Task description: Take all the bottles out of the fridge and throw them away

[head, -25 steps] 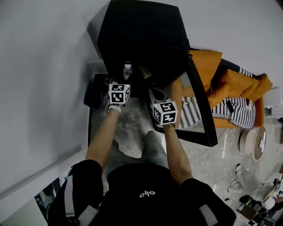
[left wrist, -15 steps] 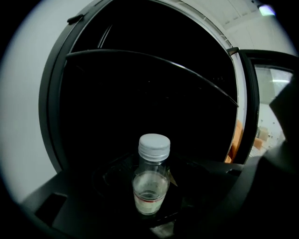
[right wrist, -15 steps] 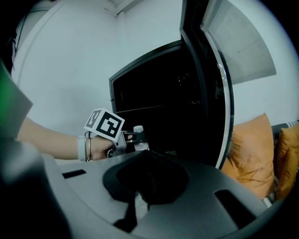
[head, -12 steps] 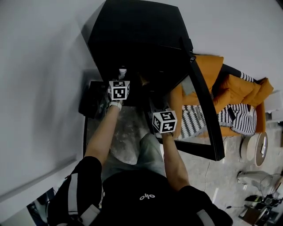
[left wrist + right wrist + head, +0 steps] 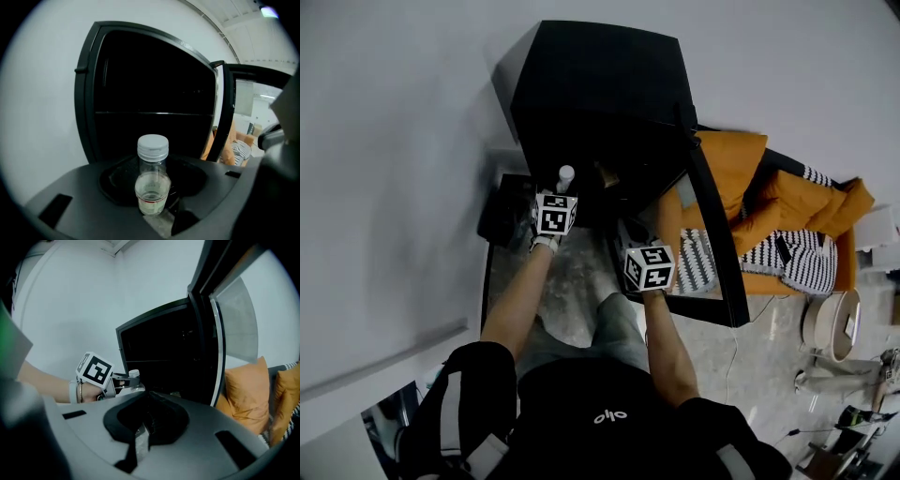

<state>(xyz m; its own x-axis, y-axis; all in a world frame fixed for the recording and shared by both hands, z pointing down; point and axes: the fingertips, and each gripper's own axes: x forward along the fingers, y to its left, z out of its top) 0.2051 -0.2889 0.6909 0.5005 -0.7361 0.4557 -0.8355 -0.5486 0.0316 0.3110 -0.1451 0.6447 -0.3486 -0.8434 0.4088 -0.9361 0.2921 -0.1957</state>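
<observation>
On the left, our left gripper (image 5: 154,215) had jaws that had just been closing, and they gripped a small clear bottle (image 5: 152,187) upright in front of the open black fridge (image 5: 600,84). The bottle had a white screw cap, a little clear liquid and a label band with a red line. Its print was too small for us to read. Our right gripper (image 5: 143,430) had its jaws pressed together, empty, beside the open glass door (image 5: 717,234). Orange cushions (image 5: 741,150) lay beyond the door.
</observation>
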